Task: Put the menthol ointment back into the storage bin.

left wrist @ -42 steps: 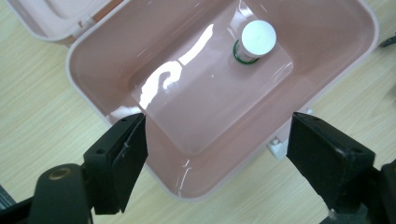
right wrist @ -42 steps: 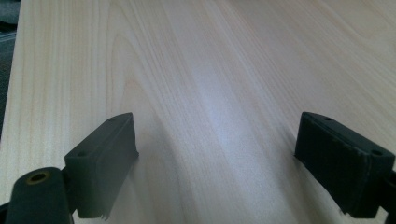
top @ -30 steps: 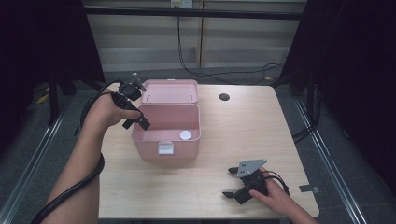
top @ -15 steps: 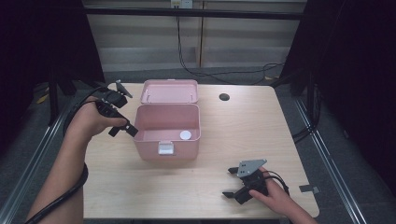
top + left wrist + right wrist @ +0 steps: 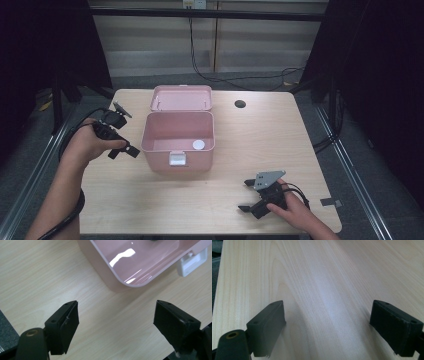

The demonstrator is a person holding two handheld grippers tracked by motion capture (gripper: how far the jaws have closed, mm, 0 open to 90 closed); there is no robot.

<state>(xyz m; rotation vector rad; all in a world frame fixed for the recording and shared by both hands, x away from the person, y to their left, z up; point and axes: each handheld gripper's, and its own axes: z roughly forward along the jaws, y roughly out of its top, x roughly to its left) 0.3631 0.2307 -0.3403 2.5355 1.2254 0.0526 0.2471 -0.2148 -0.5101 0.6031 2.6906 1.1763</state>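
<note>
High view: an open pink box [image 5: 178,135] stands mid-table [image 5: 260,145], a white disc [image 5: 198,145] inside; no readable writing. The left gripper [image 5: 125,151], jaws wide and empty, hovers beside its left wall. Left gripper view: the box's corner and white latch [image 5: 191,263]. Right gripper view: the right gripper [image 5: 327,325], jaws wide, over bare wood.

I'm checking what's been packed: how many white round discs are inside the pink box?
1. A single white disc lies on the floor of the pink box, near its front right corner. The front wall hides a strip of the floor, so another could sit there.
</note>
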